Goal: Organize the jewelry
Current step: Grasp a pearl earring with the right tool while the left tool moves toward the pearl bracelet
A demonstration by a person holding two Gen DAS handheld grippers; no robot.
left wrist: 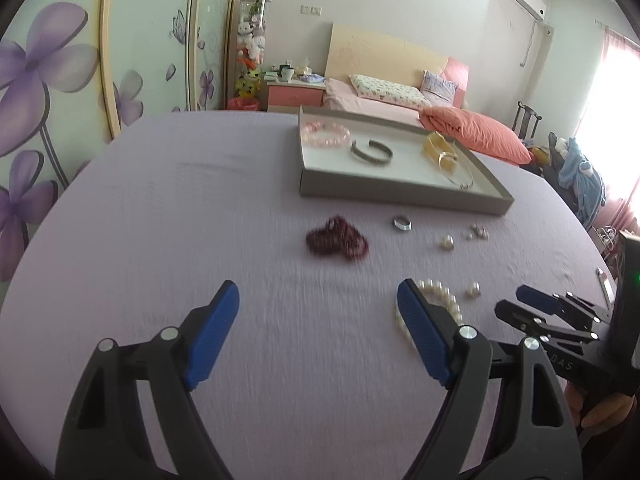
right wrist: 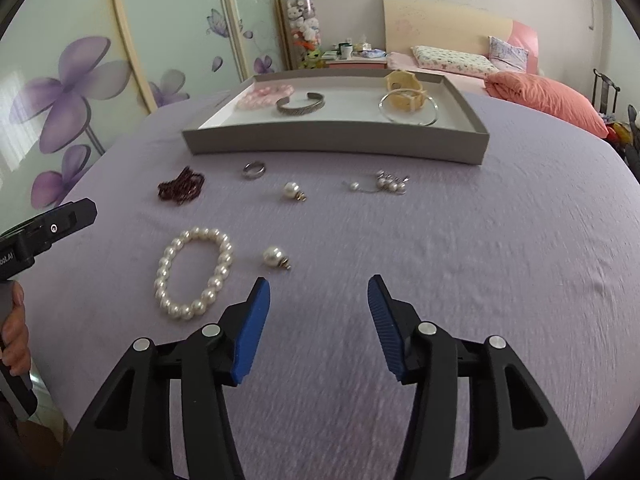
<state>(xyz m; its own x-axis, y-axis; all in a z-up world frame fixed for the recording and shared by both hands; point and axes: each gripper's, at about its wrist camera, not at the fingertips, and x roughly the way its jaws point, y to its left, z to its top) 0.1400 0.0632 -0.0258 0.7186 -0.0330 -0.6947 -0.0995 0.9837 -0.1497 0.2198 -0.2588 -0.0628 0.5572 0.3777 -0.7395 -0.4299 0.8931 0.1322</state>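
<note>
Nearest us, the left claw (left wrist: 318, 300) hangs spread wide over the lilac-covered worktop (right wrist: 500, 248), pinching nothing. The right claw (right wrist: 319, 294) is likewise spread and empty above bare cloth.

Just beyond the right claw's left finger we see the white pearl bracelet (right wrist: 195, 274) lying flat as a full loop, with a single pearl earring (right wrist: 275, 257) just beside it. The left wrist view hides part of that bracelet (left wrist: 440, 300) behind its own right finger, though the earring (left wrist: 473, 290) shows apart from it.

Farther on, a dark red bead strand (left wrist: 337, 239) sits bunched, clearer in the left view than in the right one (right wrist: 182, 186). Near it lie a silver ring (right wrist: 253, 169), a second pearl earring (right wrist: 293, 191) and a small pearl cluster on a chain (right wrist: 384, 185); the left view blurs that cluster into small dots.

Beyond these stands the grey tray (right wrist: 336, 146), holding a pink bead bracelet (right wrist: 264, 95), a dark open cuff (right wrist: 301, 104), a cream segmented bracelet (right wrist: 404, 88) and a thin silver bangle (right wrist: 430, 114) overlapping it.

Only the left view shows the right claw from the side, at its right edge. Only the right view shows the left tool at its left edge, with fingers of the left hand (right wrist: 14, 328) around its grip.

Farthest back is a bed (left wrist: 384, 100) with pink bedding.
</note>
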